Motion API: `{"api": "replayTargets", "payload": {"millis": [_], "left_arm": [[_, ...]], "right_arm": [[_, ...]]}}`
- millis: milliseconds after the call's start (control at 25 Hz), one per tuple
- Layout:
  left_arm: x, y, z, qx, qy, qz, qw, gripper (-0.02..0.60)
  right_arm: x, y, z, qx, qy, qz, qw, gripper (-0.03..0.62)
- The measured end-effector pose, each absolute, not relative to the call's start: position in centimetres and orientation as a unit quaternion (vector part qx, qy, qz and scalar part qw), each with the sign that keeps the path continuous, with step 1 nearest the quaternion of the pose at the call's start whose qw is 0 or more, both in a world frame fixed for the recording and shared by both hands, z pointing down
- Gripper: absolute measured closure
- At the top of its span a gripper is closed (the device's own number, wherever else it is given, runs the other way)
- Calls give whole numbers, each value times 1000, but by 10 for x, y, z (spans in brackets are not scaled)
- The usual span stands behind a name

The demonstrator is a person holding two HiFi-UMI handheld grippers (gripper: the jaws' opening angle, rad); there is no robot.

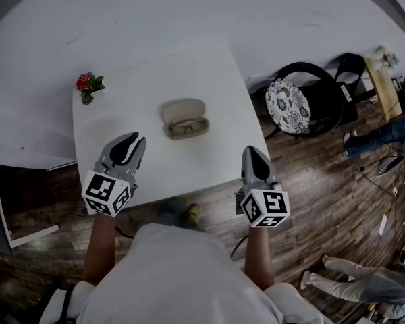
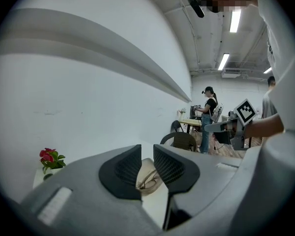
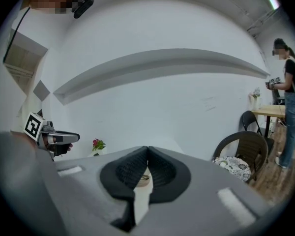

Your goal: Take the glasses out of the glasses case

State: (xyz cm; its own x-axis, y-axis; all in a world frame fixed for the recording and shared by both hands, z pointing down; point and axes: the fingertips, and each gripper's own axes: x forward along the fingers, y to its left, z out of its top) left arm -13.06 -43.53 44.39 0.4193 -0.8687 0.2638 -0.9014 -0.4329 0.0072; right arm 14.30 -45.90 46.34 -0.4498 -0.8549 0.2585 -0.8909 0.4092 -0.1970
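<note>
An open beige glasses case [image 1: 185, 118] lies near the middle of the white table [image 1: 121, 113], lid folded back toward the wall. The glasses [image 1: 187, 126] rest in its front half. My left gripper [image 1: 132, 142] hovers over the table's front left part, short of the case, jaws a little open and empty; through the gap the left gripper view shows the case [image 2: 148, 173] with the glasses [image 2: 150, 182]. My right gripper [image 1: 252, 152] hangs at the table's front right corner, shut on nothing. A sliver of the case [image 3: 143, 177] shows below its touching tips [image 3: 148, 154].
A small pot of red flowers [image 1: 88, 86] stands at the table's far left corner. A dark chair with a patterned cushion [image 1: 289, 105] sits just right of the table. People stand on the wooden floor [image 1: 337, 181] to the right. The wall runs behind the table.
</note>
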Motion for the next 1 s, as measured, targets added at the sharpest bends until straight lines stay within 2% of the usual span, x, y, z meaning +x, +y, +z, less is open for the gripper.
{"api": "replayTargets", "payload": {"millis": [1000], "left_arm": [[-82,-536,571,881,-382,250,126,497]], "right_arm": [[142,-515,511,542,-815,192,72,591]]}}
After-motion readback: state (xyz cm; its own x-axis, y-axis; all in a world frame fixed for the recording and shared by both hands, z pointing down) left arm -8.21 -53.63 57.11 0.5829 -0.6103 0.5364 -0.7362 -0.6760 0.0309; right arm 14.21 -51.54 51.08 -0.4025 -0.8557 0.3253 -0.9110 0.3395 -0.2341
